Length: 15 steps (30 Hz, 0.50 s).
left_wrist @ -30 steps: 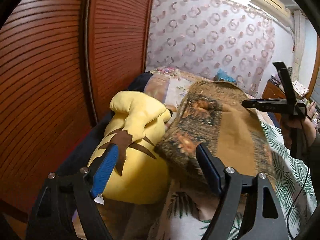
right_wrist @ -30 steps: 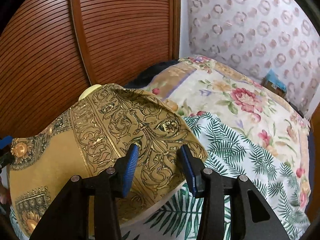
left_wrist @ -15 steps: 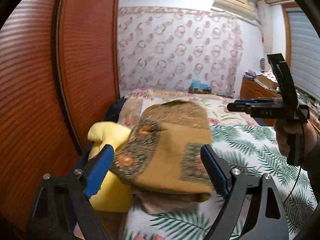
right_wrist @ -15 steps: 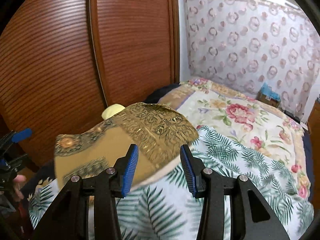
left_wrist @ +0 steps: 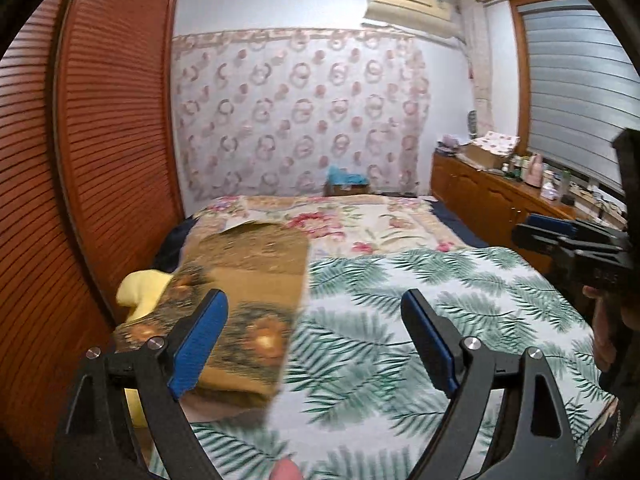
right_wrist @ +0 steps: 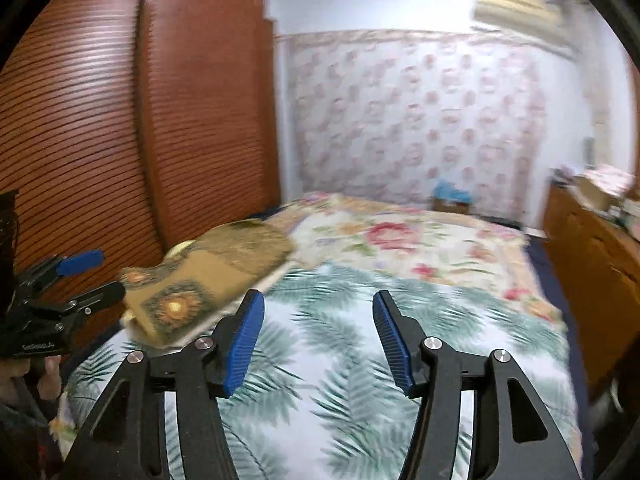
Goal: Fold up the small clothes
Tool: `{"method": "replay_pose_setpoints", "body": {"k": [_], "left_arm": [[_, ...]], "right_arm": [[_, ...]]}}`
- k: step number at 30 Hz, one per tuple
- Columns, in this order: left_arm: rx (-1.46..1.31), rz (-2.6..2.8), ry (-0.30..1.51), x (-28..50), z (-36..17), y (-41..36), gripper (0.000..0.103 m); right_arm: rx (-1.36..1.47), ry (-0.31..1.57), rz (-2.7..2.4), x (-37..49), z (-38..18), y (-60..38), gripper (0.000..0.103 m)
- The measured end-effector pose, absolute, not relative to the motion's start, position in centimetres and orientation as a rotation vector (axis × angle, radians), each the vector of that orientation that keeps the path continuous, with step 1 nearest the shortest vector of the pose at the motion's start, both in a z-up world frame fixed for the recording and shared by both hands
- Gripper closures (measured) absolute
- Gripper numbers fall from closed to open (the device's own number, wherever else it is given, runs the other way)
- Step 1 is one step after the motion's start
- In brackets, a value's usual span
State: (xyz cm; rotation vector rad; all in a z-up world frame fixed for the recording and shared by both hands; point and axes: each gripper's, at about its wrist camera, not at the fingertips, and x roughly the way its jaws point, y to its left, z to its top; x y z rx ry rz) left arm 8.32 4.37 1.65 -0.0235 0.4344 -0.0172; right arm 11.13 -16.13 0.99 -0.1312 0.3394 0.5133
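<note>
The folded brown patterned cloth (left_wrist: 248,292) lies at the left edge of the bed (left_wrist: 400,340), close to the slatted wooden wardrobe doors (left_wrist: 100,140), with its near end resting on a yellow plush toy (left_wrist: 142,288) wedged against that side. The left gripper (left_wrist: 316,340) hangs over the bed with its jaws spread wide and nothing between them; the cloth sits just behind its left finger. The right gripper (right_wrist: 318,340) is opening, its jaws empty, with only the palm-leaf bedspread (right_wrist: 360,360) beneath. That spread stretches clear to the right, toward the wooden cabinet (left_wrist: 492,200) along the window wall. Farther back, a floral quilt (left_wrist: 360,224) reaches the curtained wall (left_wrist: 300,120).
</note>
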Motion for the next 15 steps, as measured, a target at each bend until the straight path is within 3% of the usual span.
{"method": "replay_pose_setpoints", "body": {"k": [15], "left_arm": [[-0.019,-0.088,0.419,7.6,3.4,-1.4,0.014]], "right_arm": [[-0.029,0.265,0.308,5.1,0.6,-22.3,0.040]]}}
